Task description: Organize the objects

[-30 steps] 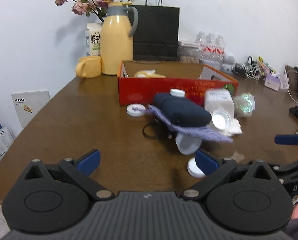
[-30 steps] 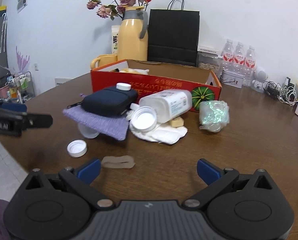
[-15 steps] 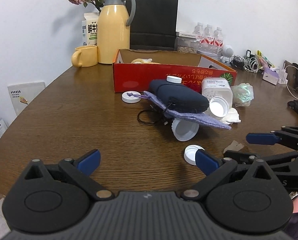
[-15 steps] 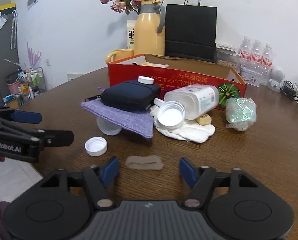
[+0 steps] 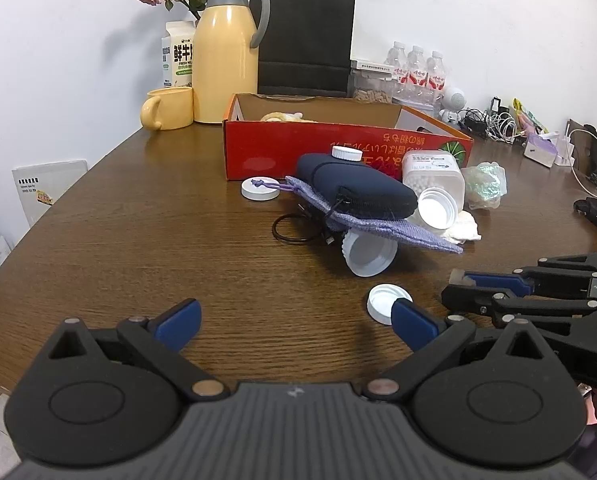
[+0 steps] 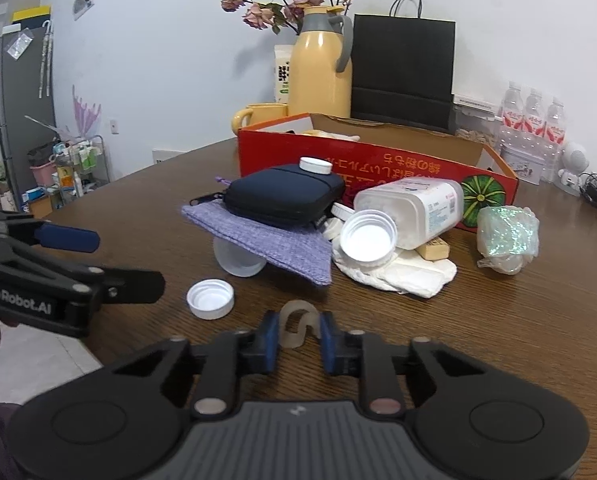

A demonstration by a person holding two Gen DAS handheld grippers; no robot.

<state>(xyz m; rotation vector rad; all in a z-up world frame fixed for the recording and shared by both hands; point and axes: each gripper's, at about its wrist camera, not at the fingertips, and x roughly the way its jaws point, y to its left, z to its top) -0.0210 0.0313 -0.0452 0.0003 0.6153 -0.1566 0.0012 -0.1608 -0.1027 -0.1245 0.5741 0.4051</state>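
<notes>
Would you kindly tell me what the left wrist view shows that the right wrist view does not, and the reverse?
Only the left wrist view shows the black hair tie and the cap with a purple cord. Only the right wrist view shows the right gripper's jaws closing on a buckled translucent band, and the cluttered rack. Both share the red box, navy case and loose white cap.

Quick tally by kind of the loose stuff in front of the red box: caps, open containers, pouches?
White caps in plain view: 3 (one on the navy case at, one beside the red box at, one out front alone)
Open containers: 2 (pill bottle, jar under the purple pouch)
Pouches: 2 (navy case, purple pouch)
Total: 7
</notes>
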